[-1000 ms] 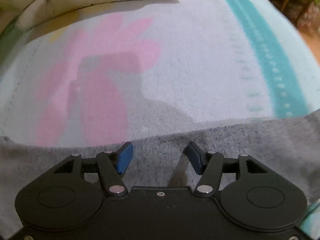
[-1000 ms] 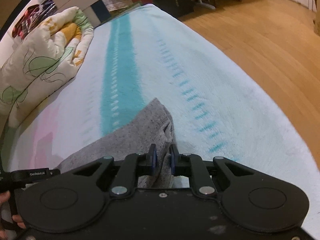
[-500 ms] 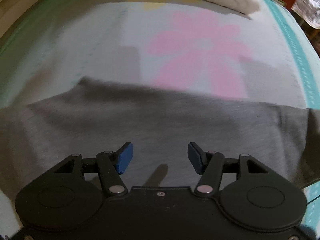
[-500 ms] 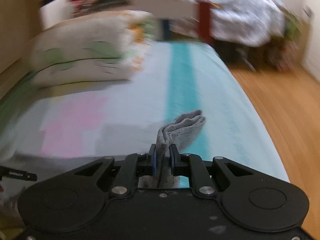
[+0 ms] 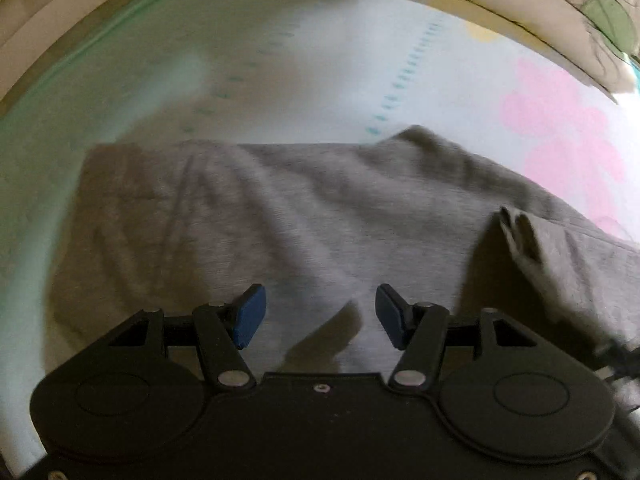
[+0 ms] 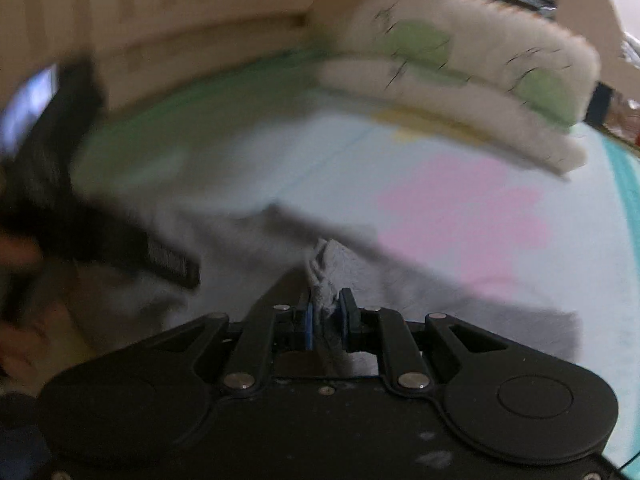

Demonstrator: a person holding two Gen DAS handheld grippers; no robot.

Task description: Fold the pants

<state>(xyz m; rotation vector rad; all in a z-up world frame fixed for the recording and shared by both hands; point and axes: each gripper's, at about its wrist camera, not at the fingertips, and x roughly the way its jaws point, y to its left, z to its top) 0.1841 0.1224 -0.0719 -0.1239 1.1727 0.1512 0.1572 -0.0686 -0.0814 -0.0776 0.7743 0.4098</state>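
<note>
Now my right gripper pinches a bunched bit of the gray pants, lifting it up. My left gripper is wide apart above them. They lie on the bed sheet.

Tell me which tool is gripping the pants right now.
The right tool: it is shut on a bunched edge of the grey pants. The left tool is open, holding nothing, above the fabric.

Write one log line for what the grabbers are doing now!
left gripper: open, above pants | right gripper: shut on pants' bunched end | surface: bed
</note>
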